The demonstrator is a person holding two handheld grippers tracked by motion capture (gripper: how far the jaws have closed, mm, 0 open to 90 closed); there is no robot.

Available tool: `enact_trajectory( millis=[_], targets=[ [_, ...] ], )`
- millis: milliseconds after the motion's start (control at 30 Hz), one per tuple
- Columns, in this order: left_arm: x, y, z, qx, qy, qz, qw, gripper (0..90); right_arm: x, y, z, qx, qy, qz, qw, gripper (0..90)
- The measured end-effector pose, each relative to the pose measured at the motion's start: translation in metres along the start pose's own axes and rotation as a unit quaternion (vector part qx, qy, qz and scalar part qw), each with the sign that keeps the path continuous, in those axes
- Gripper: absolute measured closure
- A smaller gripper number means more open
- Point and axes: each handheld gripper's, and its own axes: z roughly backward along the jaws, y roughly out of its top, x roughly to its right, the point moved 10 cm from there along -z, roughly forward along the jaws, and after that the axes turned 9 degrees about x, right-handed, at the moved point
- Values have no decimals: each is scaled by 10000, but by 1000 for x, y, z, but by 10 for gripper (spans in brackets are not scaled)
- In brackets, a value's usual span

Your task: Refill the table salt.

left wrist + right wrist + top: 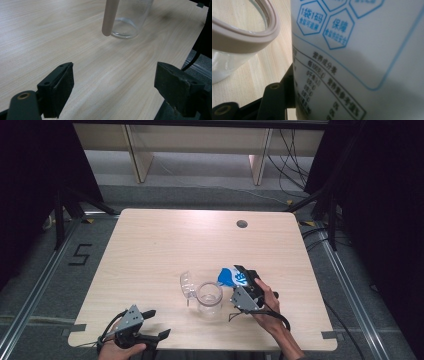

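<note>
Beside the clear jar (209, 297) (lid (186, 284) hinged open), a blue-white pouch (231, 276).

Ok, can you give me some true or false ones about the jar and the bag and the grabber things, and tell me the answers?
1. The right gripper holds a white and blue bag. True.
2. The clear jar lies on its side. False: it stands upright on the table.
3. The left gripper is squeezing the jar. False: its fingers are spread apart over bare table, near the front edge.
4. The jar's lid is hinged open. True.
5. The bag is plain, with no printing. False: the right gripper view shows blue hexagons and black text on it.
</note>
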Motion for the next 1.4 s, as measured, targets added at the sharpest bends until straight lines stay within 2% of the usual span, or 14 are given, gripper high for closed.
enact_trajectory(
  millis=[167,633,700,733,833,867,900,933,967,1067,1100,1167,1333,1400],
  targets=[
    [0,0,0,3,1,7,10000,156,1,1,-1,45,57,262,9996,459],
    [1,0,-1,25,-15,35,10000,157,0,-2,0,-1,-39,493,9988,462],
    [1,0,-1,19,-15,31,10000,157,3,-1,-1,46,-24,811,9967,462],
    [1,0,-1,20,-15,32,10000,157,-1,-3,-1,-3,-22,603,9982,463],
    [2,-1,-1,-9,22,136,9999,157,1,-1,-3,153,-27,854,9962,464],
    [2,-1,-1,-12,17,122,9999,157,0,-2,-1,28,-24,762,9971,465],
    [2,-1,-1,-12,19,125,9999,157,2,-1,0,4,-32,927,9957,465],
    [2,-1,-1,-11,19,129,9999,157,0,-2,0,-9,-42,724,9974,465],
    [1,-1,-1,-10,18,74,10000,157,1,-1,-2,107,-31,906,9958,465],
    [2,-1,-1,-23,5,90,10000,157,0,-3,-1,26,-50,818,9966,465],
    [2,-1,-1,-21,9,72,10000,157,2,-2,-1,106,-47,962,9953,465],
    [2,-1,-1,-19,14,105,9999,157,-1,-4,1,-33,-59,807,9967,465],
    [2,-2,-1,-16,1,104,9999,157,-3,-4,-1,24,33,883,9961,468],
    [1,-1,-1,-20,-17,32,10000,157,3,0,-2,108,13,1327,9911,468]
  ],
)
